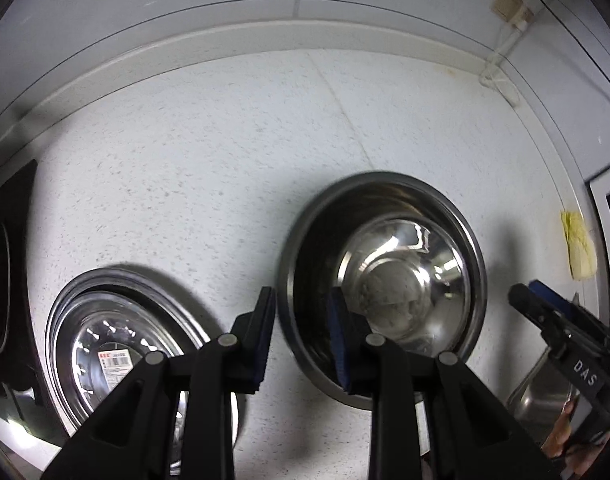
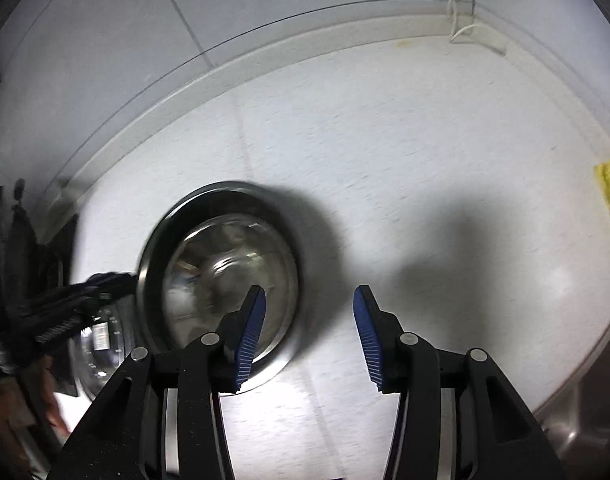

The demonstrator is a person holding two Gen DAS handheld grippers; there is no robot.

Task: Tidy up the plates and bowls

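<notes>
A steel bowl (image 1: 389, 280) stands on the white speckled counter. My left gripper (image 1: 301, 320) is open and straddles the bowl's near-left rim, one finger inside the bowl and one outside. A steel plate (image 1: 117, 344) with a paper label lies to the left of the bowl. In the right wrist view the same bowl (image 2: 221, 280) sits left of centre, and the plate (image 2: 101, 340) shows partly behind the left gripper. My right gripper (image 2: 309, 320) is open and empty above the counter, just right of the bowl.
A black stove top (image 1: 5, 280) lies at the counter's left end. A steel sink (image 1: 541, 392) is at the lower right. A yellow cloth (image 1: 581, 248) lies at the right edge. A cable (image 1: 501, 64) runs along the back wall.
</notes>
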